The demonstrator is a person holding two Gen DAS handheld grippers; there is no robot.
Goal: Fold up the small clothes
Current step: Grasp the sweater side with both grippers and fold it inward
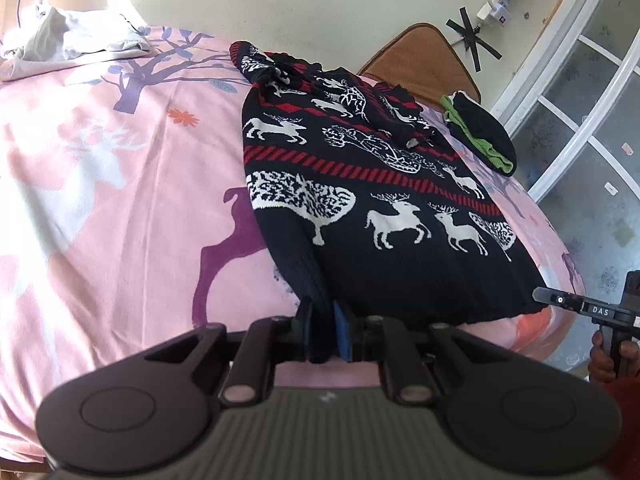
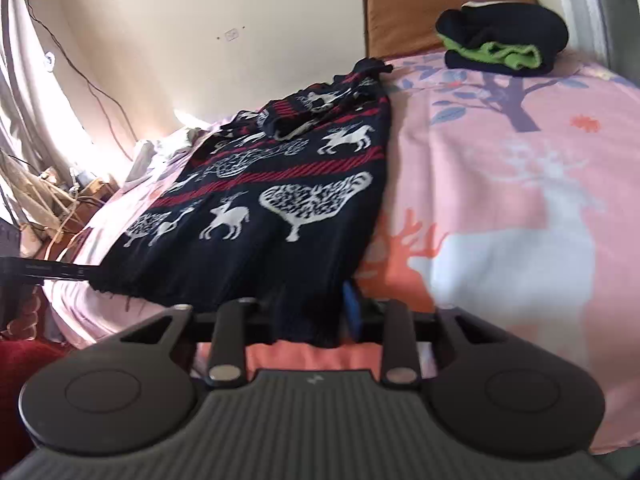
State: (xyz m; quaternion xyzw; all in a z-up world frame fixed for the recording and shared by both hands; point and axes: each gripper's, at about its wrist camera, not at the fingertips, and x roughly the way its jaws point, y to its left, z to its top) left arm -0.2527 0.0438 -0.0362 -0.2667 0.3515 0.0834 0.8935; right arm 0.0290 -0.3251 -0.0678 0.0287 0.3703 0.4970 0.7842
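Left gripper: clamped on the near-left hem corner of the sweater
Right gripper: clamped on the near-right hem corner
Sweater: dark knit with white deer, spread flat on the pink bedsheet, reaching away from both grippers
Folded dark-and-green garment: far ahead, beside the sweater's top

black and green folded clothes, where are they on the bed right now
The black and green folded clothes sit at the far end of the pink bedsheet, just in front of the brown headboard, apart from the reindeer sweater; the left wrist view shows them far right.
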